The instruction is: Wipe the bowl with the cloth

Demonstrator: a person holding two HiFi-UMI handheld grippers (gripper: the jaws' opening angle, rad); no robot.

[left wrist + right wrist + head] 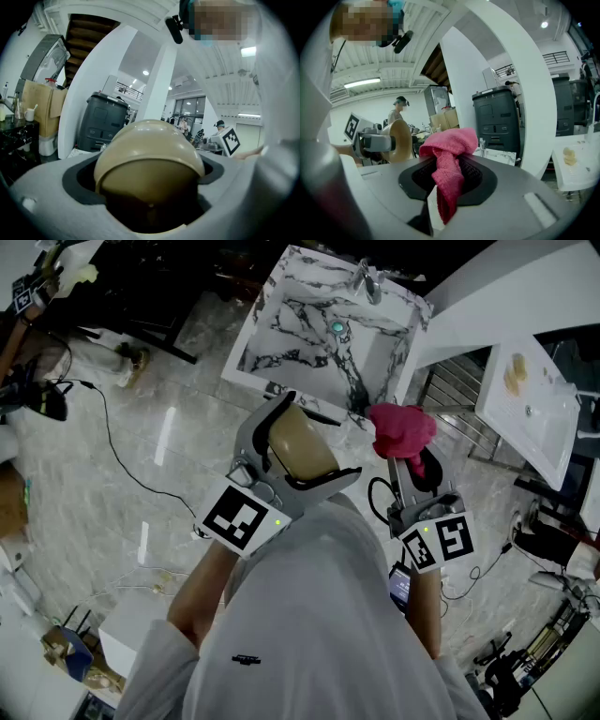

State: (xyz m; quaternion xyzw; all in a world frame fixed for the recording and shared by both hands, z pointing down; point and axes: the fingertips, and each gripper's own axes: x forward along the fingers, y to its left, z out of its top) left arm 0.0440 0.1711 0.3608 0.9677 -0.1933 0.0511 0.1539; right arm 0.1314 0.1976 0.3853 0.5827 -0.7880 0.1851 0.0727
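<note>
A person stands over a veined marble sink (323,329) with the left claw (317,439) clamped on a tan bowl (295,442) and the right claw (447,180) pinched shut on a pink cloth (449,150), both held in the air with no bench beneath them. The bowl sits wholly between the left claw's curved jaws, and its round, glossy wall fills the left gripper view. Seen from the right claw, it hangs off to the left with its hollow turned toward the cloth. The cloth bunches in a soft knot just ahead of the right claw's jaws, and a loose tail droops back between them. It lies close beside the bowl but apart from it, so wiping looks not yet begun. The bowl appears rigid, smooth and probably slick, whether glazed ceramic or plastic cannot be told. It likely wants a firm hold across its wall, as now, because a hard push from the cloth could twist it out of the jaws. The cloth shows a knitted, nubbly weave and looks light and limp. It should fold to the bowl's curve, though only the bunched end beyond the jaws can reach inside. Pale polished stone floor (141,427) lies well below both claws.
</note>
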